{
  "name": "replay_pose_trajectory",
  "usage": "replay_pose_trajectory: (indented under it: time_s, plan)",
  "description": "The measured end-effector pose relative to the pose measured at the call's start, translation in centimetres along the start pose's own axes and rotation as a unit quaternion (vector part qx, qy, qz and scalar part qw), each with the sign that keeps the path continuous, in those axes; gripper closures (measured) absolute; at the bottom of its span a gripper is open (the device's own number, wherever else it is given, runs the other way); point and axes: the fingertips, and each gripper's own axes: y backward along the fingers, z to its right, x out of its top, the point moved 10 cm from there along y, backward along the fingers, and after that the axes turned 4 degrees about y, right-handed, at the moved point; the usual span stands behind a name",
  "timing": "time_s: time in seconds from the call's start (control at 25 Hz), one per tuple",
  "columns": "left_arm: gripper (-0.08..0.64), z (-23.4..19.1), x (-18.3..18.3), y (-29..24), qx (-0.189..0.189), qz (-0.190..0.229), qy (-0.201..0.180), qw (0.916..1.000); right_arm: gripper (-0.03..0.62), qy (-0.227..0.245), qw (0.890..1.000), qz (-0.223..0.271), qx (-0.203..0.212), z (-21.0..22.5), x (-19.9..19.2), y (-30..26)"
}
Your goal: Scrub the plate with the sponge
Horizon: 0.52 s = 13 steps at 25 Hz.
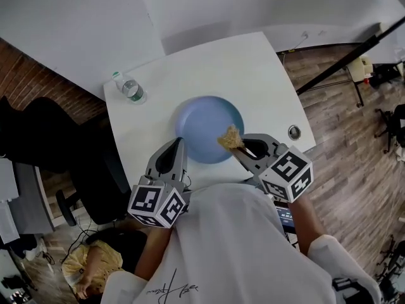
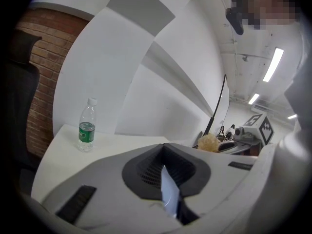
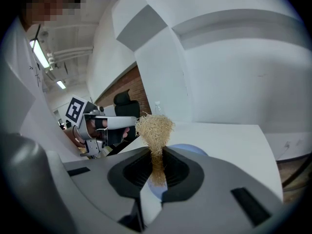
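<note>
The left gripper (image 1: 178, 145) is clamped on the near left rim of the light blue plate (image 1: 205, 122). A tan, stringy sponge (image 1: 230, 138) is squeezed in the right gripper (image 1: 242, 148) and is held over the plate's near right edge. The plate is seen on the white table (image 1: 253, 68). Farther off, a water bottle (image 1: 130, 88) is stood near the table's left corner.

White shirt (image 1: 234, 246) — small black script (image 1: 172, 288)
</note>
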Motion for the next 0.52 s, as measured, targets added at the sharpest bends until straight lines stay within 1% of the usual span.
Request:
replay_pose_trajectory:
  time_s: [0.16,0.52]
  plan:
    - [0.575,0.0,-0.3,0.2,-0.011,-0.005,0.005,0.9999,0.549,0.003,1.0,0.003,0.0,-0.6,0.4,0.1]
    - [0.572,-0.4,-0.3,0.2,-0.011,-0.006,-0.022,0.9997,0.549,0.012,1.0,0.005,-0.01,-1.3,1.0,-1.0]
